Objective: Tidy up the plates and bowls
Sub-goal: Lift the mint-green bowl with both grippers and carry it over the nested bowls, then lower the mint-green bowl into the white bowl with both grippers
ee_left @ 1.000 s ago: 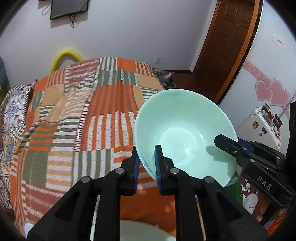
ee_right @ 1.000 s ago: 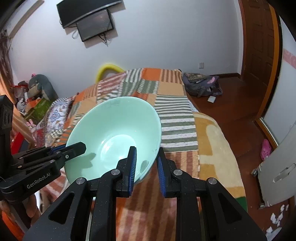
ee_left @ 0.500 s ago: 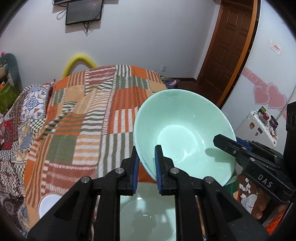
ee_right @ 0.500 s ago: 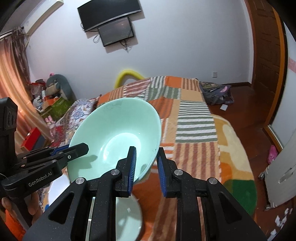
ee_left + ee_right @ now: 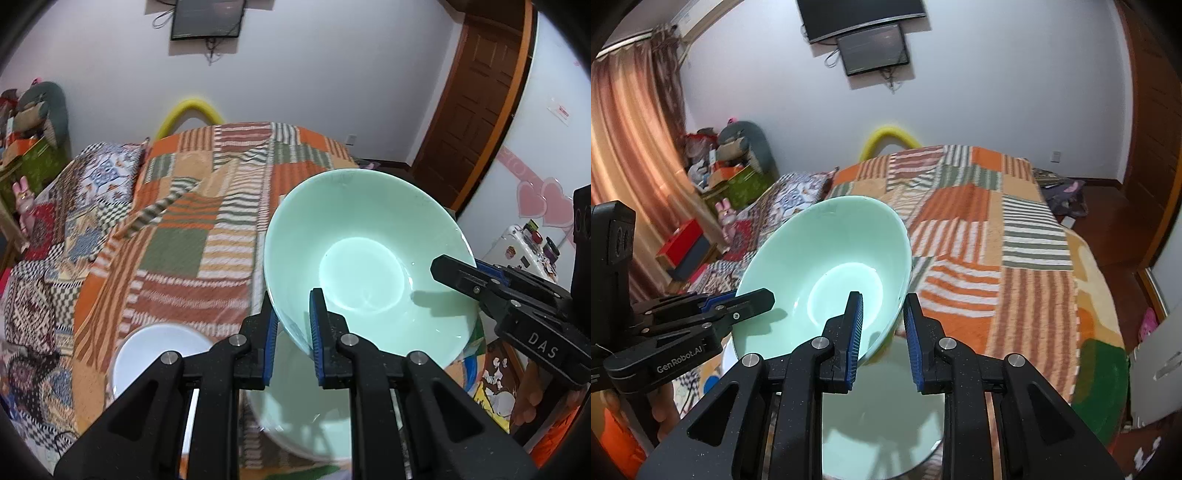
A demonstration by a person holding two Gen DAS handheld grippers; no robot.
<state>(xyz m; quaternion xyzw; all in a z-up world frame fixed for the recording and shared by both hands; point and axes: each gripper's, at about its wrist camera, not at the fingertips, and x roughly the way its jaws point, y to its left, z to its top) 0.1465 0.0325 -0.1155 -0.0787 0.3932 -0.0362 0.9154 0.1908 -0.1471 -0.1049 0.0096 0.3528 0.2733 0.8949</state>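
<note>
Mint-green glaze fills both my views. My left fingers [image 5: 291, 325] pinch the near rim of the bowl [image 5: 369, 258], one pad inside the wall and one outside, and my right fingers [image 5: 882, 325] pinch the opposite rim the same way. Held between them, the bowl hangs tilted in the air, clear of everything.

Just under it lies a second green dish [image 5: 882, 417], blurred and half hidden by my fingers; it may be a matching bowl or a deep plate, I cannot tell which. A white bowl [image 5: 159, 354] sits beside that on my left. Both appear to rest on the low surface at the foot of the bed [image 5: 207, 229], whose striped quilt runs back toward the wall.

As I judge it, the job is partway: the bowl is lifted and roughly above its likely partner, but not yet lowered or nested. Setting it down, letting go, and dealing with the white bowl remain.
</note>
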